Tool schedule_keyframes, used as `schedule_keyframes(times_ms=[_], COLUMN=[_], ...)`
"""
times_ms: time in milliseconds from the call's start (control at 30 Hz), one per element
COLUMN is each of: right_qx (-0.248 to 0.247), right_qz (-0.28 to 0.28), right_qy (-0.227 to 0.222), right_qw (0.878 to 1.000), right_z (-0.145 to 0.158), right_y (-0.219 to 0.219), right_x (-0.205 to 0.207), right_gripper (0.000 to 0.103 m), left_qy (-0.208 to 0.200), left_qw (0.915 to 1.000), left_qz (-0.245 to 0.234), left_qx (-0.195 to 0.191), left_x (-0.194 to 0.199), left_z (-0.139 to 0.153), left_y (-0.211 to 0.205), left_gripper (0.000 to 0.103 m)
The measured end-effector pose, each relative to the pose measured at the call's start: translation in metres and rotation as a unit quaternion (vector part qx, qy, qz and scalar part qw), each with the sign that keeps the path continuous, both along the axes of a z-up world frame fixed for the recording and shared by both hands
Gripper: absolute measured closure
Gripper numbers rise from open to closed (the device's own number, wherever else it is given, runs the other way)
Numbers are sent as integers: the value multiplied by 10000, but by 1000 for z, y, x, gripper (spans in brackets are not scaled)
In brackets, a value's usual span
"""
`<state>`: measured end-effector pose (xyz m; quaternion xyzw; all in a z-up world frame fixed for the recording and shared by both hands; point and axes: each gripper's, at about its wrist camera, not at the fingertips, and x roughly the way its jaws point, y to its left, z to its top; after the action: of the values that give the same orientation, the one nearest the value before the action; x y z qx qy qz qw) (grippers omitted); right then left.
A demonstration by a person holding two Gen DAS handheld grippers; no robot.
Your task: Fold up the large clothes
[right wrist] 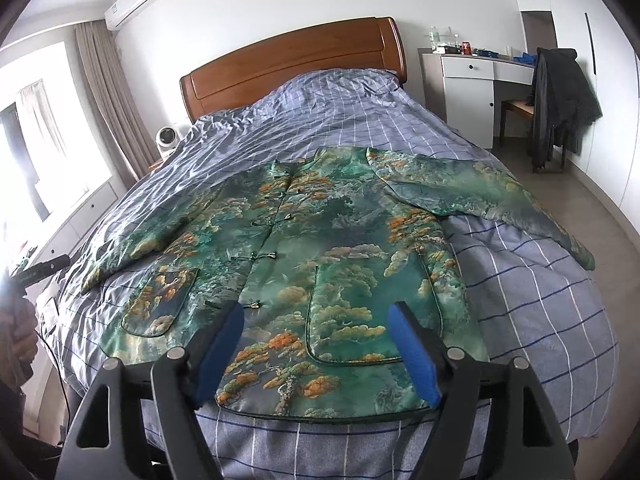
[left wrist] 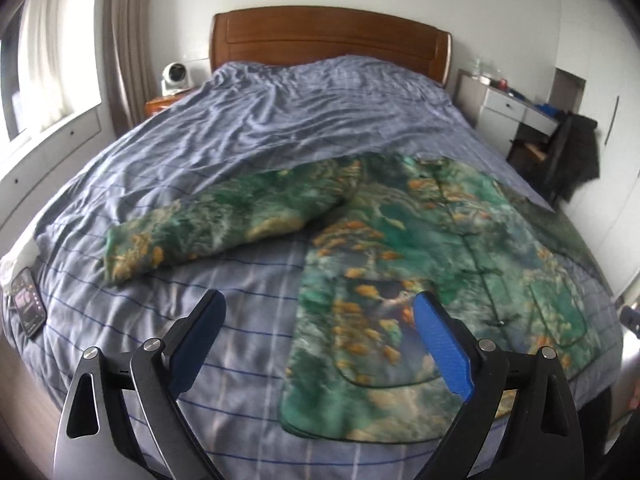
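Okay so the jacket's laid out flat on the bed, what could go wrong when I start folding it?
The jacket looks satiny, so folds may slide on the rumpled duvet. Its right sleeve reaches toward the bed's side and could slip over. The phone lies near the left sleeve and might get swept along. Both grippers, left and right, are open, holding nothing.

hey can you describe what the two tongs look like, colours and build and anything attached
Both the left tongs and the right tongs look alike: two black, matte fingers lined inside with bright blue textured pads. Each finger hangs on angular black linkage arms with triangular cut-outs, joined by round silver pins. No markings are legible, and no cable shows on the tongs themselves.
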<state>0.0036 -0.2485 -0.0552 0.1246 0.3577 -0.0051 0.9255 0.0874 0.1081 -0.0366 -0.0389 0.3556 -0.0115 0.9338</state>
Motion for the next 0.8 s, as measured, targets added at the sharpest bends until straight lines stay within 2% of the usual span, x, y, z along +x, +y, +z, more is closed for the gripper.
schedule_keyframes(times_ms=[267,500,800], right_qx=[-14,3,-48], right_qz=[7,-2,-11], right_qy=[-25,-10,-46], right_qw=[10000,10000,10000], right_z=[-2,-2,-3], right_y=[3,5,4], right_x=[0,0,-1], right_gripper=[26,26,26], left_qy=[109,248,221], left_qw=[9998,9996,9995], left_qz=[-192,-160,-226], left_qx=[37,-47,-96], left_x=[-12,-16,-23], left_z=[-8,-17,-12], left_y=[-18,-20,-24], left_gripper=[7,6,6])
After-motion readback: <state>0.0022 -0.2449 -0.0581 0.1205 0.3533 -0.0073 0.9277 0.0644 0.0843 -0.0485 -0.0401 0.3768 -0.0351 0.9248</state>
